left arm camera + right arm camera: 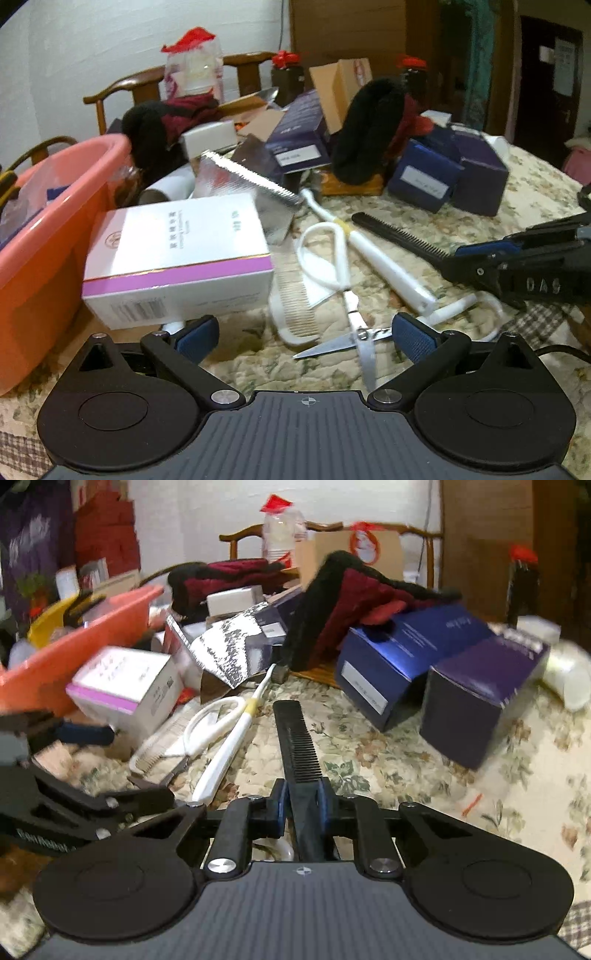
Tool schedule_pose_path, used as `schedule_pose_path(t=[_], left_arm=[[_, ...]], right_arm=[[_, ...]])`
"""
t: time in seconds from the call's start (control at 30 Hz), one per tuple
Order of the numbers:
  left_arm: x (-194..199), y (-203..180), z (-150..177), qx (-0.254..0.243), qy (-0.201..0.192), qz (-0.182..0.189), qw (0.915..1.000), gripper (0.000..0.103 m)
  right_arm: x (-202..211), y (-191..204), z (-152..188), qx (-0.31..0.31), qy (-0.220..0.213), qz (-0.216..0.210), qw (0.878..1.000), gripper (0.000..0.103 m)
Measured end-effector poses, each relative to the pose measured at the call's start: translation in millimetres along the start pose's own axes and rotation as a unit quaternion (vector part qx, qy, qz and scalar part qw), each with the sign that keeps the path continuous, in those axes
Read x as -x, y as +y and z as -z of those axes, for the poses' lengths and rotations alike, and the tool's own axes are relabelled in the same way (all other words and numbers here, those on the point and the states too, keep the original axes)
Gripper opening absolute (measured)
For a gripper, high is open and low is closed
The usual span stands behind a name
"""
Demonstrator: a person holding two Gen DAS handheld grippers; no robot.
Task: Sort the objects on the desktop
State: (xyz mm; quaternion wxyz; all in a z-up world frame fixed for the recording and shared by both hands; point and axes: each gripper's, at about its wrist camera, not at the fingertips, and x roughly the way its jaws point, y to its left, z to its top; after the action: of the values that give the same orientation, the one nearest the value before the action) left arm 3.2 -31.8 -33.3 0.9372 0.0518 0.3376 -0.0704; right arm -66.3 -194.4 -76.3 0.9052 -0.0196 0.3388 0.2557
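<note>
Barely begun: the right gripper (302,800) pinches the black comb (298,738), the left gripper (306,334) gapes empty, scissors (352,317) and boxes unsorted mid-frame.

scissors (343,280) between box (177,254), left | comb (399,234), right

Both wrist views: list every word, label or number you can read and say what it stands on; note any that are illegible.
"DAS": raised letters on the right tool, seen in the left view.
White box: print, logo and barcode, too blurred to read.
Blue box: script and white label, too blurred.
Purple box: lettering too blurred.
Left tool: side lettering too blurred.
Black comb: no text.
</note>
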Motion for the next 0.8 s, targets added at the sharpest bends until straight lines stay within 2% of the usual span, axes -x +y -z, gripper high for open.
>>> schedule_pose_path(t=[0.1,0.13,0.23,0.27,0.33,0.4,0.47,0.57,0.6,0.63,0.7,0.73,0.77,0.8], left_arm=[[1,-6,-4,-0.005,-0.006,0.001,1.0000,0.103],[-1,-8,-5,-0.009,-0.006,0.001,0.9999,0.103],[-10,-14,-9,-0.016,0.001,-0.007,0.9998,0.103],[-13,-14,-9,-0.017,0.004,-0.015,0.9997,0.103],[-19,-15,-11,-0.017,0.010,-0.018,0.9996,0.103],[-23,-17,-12,-0.020,0.012,-0.020,0.9995,0.103],[-26,-17,-14,-0.020,0.014,-0.019,0.9995,0.102],[-30,-18,-18,-0.019,0.025,-0.012,0.9994,0.102],[-30,-20,-19,-0.027,0.026,-0.010,0.9992,0.102],[-29,-22,-19,-0.035,0.025,-0.008,0.9991,0.102],[-28,-23,-18,-0.041,0.020,-0.009,0.9989,0.102],[-28,-23,-17,-0.040,0.019,-0.008,0.9990,0.102],[-29,-22,-17,-0.036,0.020,-0.007,0.9991,0.102],[-30,-21,-17,-0.029,0.022,-0.005,0.9993,0.102]], right_arm=[[6,-21,-3,-0.060,0.003,-0.030,0.998,0.017],[10,-25,-3,-0.076,-0.002,-0.033,0.997,0.008],[23,-36,-3,-0.097,-0.035,-0.043,0.994,0.003],[22,-40,-4,-0.107,-0.029,-0.039,0.993,0.003],[12,-44,-4,-0.112,-0.002,-0.015,0.994,0.000],[10,-47,-5,-0.110,0.007,-0.027,0.994,0.000],[14,-46,-4,-0.110,-0.003,-0.049,0.993,0.001],[14,-37,-3,-0.078,-0.010,-0.028,0.997,0.005],[12,-34,-4,-0.066,-0.005,-0.024,0.998,0.018],[9,-33,-4,-0.060,0.003,-0.025,0.998,0.049],[7,-34,-5,-0.058,0.006,-0.054,0.997,0.081],[6,-32,-7,-0.057,0.008,-0.060,0.997,0.080],[3,-28,-8,-0.054,0.008,-0.043,0.998,0.071],[0,-21,-9,-0.037,0.018,-0.004,0.999,0.042]])
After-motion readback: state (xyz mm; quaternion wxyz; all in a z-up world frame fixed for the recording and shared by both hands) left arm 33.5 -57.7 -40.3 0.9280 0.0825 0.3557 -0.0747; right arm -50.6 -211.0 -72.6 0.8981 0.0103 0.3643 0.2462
